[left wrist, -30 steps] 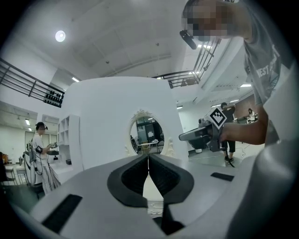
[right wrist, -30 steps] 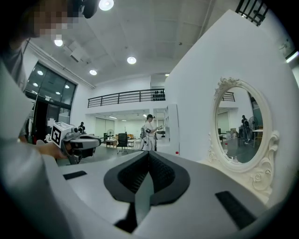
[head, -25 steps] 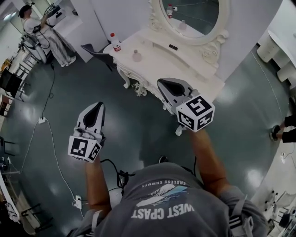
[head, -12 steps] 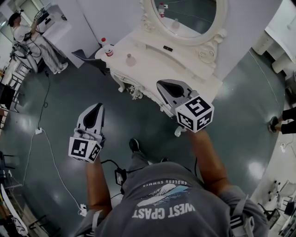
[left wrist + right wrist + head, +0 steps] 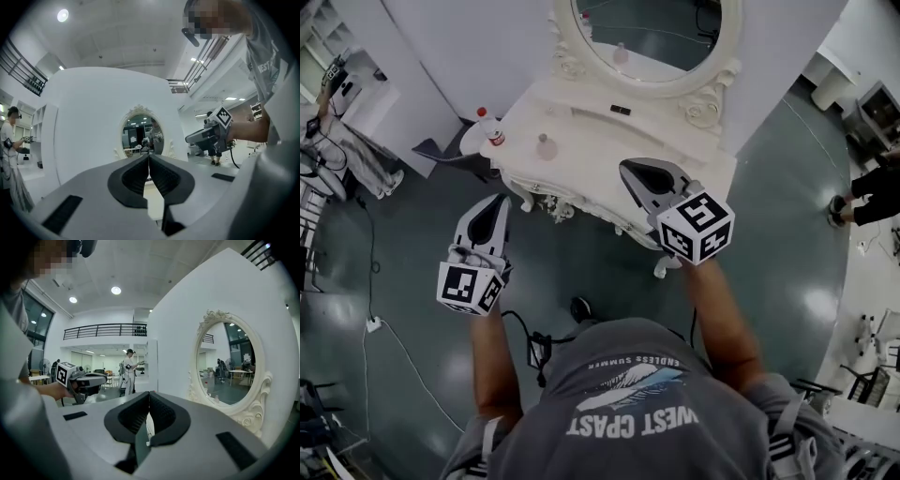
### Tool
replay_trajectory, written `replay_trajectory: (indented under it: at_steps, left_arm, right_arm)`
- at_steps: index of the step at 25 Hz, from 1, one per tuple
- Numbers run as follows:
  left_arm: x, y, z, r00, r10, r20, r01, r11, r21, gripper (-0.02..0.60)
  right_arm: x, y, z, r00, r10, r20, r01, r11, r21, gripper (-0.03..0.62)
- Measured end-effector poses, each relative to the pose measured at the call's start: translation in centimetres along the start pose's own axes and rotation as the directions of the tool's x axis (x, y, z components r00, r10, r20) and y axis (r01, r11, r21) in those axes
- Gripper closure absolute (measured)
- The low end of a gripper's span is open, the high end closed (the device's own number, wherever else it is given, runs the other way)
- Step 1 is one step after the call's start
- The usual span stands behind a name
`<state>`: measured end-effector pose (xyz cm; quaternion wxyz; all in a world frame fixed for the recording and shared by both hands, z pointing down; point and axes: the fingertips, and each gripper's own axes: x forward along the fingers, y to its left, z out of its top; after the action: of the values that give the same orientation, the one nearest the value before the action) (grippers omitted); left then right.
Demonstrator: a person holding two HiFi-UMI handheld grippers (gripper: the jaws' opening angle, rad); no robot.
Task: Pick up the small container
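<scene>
A small rounded container (image 5: 546,146) stands on the left part of a white dressing table (image 5: 666,150), which carries an oval mirror (image 5: 652,37). My left gripper (image 5: 497,202) is shut and empty. It hangs over the floor just short of the table's front left corner, below the container in the head view. My right gripper (image 5: 631,170) reaches over the table's front edge, to the right of the container, with its jaws together and nothing in them. The left gripper view shows its shut tips (image 5: 149,157) aimed at the mirror. The right gripper view shows shut tips (image 5: 149,393) too.
A bottle with a red cap (image 5: 490,131) stands at the table's left end, and a small dark item (image 5: 620,111) lies by the mirror base. A dark chair (image 5: 441,155) is left of the table. Cables (image 5: 370,323) cross the floor. People stand at far left (image 5: 323,150) and right (image 5: 862,192).
Both grippers have come closer to the dressing table. The left one now sits near its front left corner, and the right one is over its front edge. Jaws stayed shut.
</scene>
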<state>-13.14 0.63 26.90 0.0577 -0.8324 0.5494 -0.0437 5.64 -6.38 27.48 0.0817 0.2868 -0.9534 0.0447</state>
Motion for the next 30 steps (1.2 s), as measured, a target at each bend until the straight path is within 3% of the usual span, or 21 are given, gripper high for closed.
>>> replay_trajectory:
  at_steps: [17, 30]
  left_arm:
    - [4.0, 7.8, -3.0, 0.989, -0.149, 0.012, 0.149, 0.989, -0.026, 0.561]
    - [8.7, 11.4, -6.7, 0.994, -0.109, -0.032, 0.107, 0.993, -0.059, 0.561]
  right_arm:
    - [5.9, 0.0, 1.1, 0.989, -0.142, -0.028, 0.142, 0.99, -0.02, 0.568]
    - [11.4, -4.7, -0.9, 0.994, -0.082, -0.066, 0.082, 0.997, -0.005, 0.568]
